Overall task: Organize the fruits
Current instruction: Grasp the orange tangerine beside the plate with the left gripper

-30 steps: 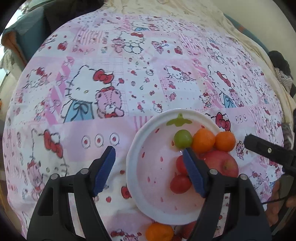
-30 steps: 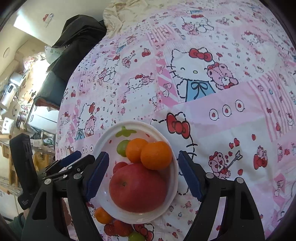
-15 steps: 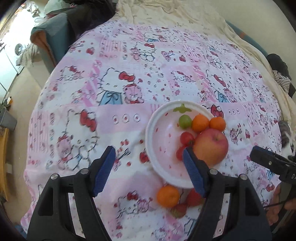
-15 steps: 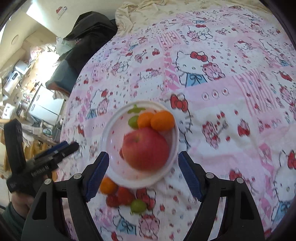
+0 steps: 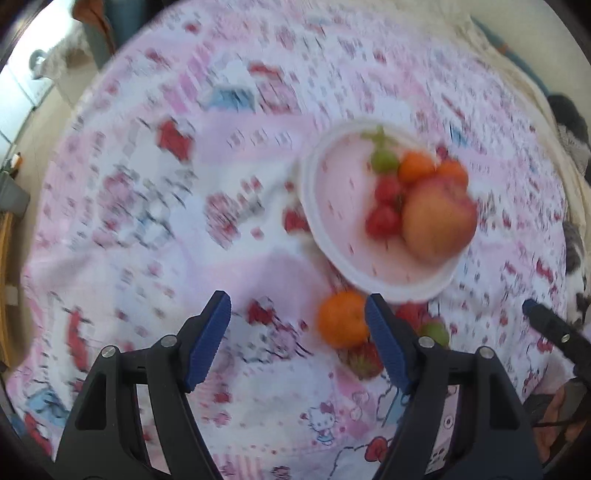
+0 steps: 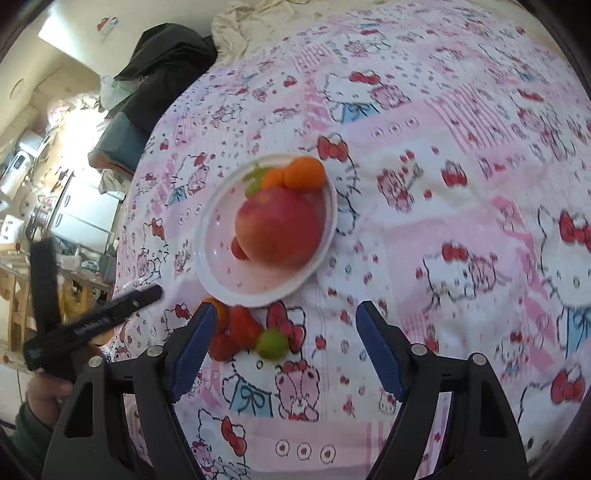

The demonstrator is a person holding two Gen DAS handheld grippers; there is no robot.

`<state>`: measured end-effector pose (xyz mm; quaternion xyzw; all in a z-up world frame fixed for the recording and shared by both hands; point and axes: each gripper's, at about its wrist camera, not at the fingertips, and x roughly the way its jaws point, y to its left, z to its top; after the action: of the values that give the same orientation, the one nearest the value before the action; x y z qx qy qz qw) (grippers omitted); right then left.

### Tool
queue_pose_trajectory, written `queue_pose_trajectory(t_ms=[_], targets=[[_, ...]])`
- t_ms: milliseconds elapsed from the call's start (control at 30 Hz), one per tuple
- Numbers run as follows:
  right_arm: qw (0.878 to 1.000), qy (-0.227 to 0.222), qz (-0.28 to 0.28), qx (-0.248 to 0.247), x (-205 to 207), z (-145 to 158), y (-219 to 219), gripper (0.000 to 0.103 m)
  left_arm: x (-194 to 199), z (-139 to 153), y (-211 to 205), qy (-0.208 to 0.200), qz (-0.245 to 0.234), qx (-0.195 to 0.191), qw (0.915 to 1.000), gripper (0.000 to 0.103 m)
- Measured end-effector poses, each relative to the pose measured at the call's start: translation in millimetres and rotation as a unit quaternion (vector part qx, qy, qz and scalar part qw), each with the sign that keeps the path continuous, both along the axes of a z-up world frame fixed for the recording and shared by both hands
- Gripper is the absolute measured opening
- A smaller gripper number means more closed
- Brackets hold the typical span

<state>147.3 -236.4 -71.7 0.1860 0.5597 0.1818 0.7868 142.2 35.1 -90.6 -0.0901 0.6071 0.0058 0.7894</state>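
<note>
A white plate (image 5: 317,221) (image 6: 214,273) on the patterned bedsheet holds a big red apple (image 5: 437,219) (image 6: 279,225), two oranges (image 5: 415,167) (image 6: 304,173), a green lime (image 5: 384,160) and two small red fruits (image 5: 384,221). Beside the plate's near rim lie a loose orange (image 5: 343,319), red fruits (image 6: 240,330) and a green lime (image 6: 272,344). My left gripper (image 5: 297,336) hangs open above the sheet, nothing between its blue pads. My right gripper (image 6: 286,345) is open too, over the loose fruits. The left view is blurred.
A pink cartoon-cat sheet (image 6: 461,192) covers the whole bed. Dark clothing (image 6: 162,62) and a cream cloth (image 6: 258,18) lie at the far end. The bed's left edge drops to a floor with furniture (image 6: 74,214). A hand (image 6: 48,387) holds the other gripper's handle.
Both grippers have pulled back from the plate, which now sits farther off in each view. The loose fruits beside its near rim have come into sight. Jaw widths are unchanged.
</note>
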Motion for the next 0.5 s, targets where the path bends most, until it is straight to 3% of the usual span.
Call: queue_pose_trajectory(t_ms=[167,500], targets=[[1.0,0.001,-0.008,-0.008,-2.8,-1.4,-7.9,0.08,4.8,-23.7,-23.9,0.024,-0.029,0.015,0.9992,0.072],[0.999,0.022,-0.027,-0.019,-1.0,-14.9,-25.3,0.08,11.6,-44.2,-45.3,0.04,-0.059,0.03,0.997,0.071]])
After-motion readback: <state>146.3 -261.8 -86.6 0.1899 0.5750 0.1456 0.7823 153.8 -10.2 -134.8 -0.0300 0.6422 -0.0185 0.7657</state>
